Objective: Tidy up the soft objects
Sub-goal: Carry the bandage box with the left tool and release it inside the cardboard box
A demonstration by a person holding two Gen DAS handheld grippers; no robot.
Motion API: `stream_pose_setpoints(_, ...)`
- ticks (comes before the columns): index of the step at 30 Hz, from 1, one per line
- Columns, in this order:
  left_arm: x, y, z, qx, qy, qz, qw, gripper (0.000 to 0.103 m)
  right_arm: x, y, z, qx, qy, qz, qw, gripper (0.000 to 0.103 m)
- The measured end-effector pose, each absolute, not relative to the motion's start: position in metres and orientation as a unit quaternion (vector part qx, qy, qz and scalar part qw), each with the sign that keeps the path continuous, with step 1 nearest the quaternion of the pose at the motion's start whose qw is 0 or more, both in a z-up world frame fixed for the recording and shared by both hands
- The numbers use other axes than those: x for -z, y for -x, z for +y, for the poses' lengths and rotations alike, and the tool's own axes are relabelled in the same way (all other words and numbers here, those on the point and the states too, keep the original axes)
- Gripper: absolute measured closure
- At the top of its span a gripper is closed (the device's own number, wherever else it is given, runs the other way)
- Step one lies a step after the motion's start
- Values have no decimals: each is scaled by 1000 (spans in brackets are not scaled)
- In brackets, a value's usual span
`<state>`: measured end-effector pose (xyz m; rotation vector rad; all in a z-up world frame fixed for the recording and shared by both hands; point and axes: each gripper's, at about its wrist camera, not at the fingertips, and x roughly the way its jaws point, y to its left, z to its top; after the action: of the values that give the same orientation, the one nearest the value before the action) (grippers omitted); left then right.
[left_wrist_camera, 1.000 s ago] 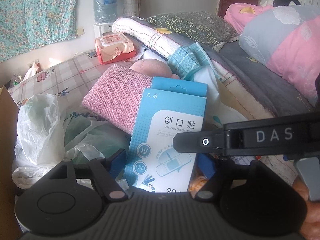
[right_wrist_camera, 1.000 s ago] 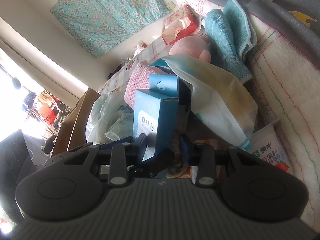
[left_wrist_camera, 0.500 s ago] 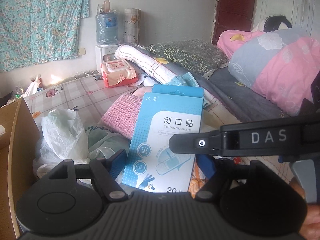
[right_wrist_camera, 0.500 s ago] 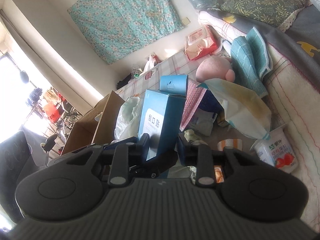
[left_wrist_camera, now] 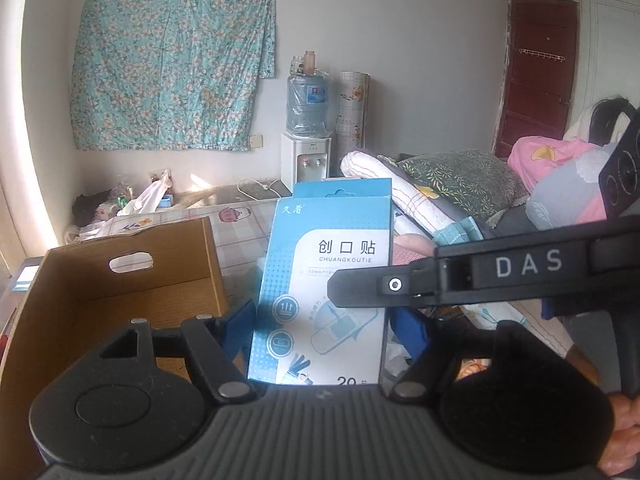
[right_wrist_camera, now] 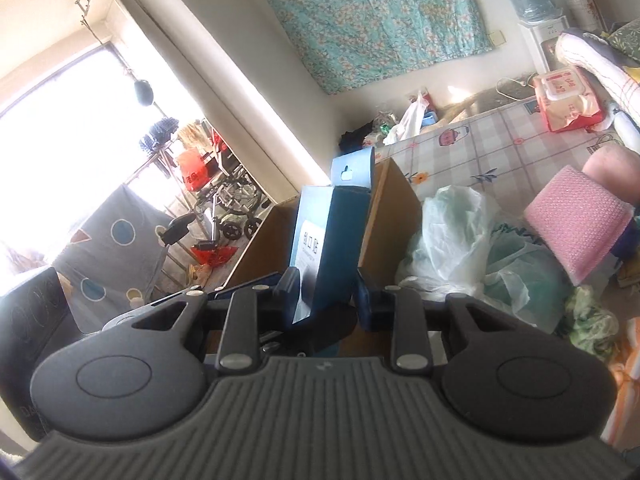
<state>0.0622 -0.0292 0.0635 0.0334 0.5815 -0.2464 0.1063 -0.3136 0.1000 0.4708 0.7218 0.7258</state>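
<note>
The blue plaster box (left_wrist_camera: 320, 280) stands upright in the air, caught between both claws at once, with its printed front turned to the left wrist camera and its hang-tab flap on top. The left claw (left_wrist_camera: 324, 332) grips it across the wide face, one blue pad against each long edge, and its jaws have just closed in a little further on it. The right claw (right_wrist_camera: 324, 292) pinches the narrow side of the same box, its jaws set close together and just now closing tighter, with the box between the pads. One finger (left_wrist_camera: 400, 286) of the right claw crosses in front of the box's lower half in the left wrist view. Ahead of both claws and below them lies the bed (right_wrist_camera: 500, 136) with its checked sheet. On the wall far beyond the claws hangs a floral cloth (left_wrist_camera: 172, 80). An open cardboard box (left_wrist_camera: 120, 280) sits just to the left of the left claw and below it, directly behind the plaster box in the right wrist view. A rolled quilt (left_wrist_camera: 400, 192) lies beyond the left claw and to its right. To the right of the right claw lie crumpled plastic bags (right_wrist_camera: 452, 240), and further right a pink knitted cloth (right_wrist_camera: 576, 220). A pack of wet wipes (right_wrist_camera: 568, 96) lies well beyond the right claw on the sheet.
</note>
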Motion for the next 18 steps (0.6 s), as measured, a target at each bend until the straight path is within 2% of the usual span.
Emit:
stream_pose_setpoints(10, -60, -130, 77, 34, 12, 347, 937, 28, -102, -184, -186, -409, -209, 429, 778, 76)
stream_pose_setpoints(13, -46, -164, 91, 20, 1, 371, 928, 28, -93, -220, -167, -391, -197, 437, 786, 71)
stream_pose_setpoints(15, -31, -189, 98, 16, -2, 396, 918, 28, -87, -239, -161, -378, -181, 434, 797, 60)
stream_pose_setpoints(18, 2, -218, 107, 9, -14, 449, 894, 30, -79, -255, -168, -333, -156, 425, 828, 58)
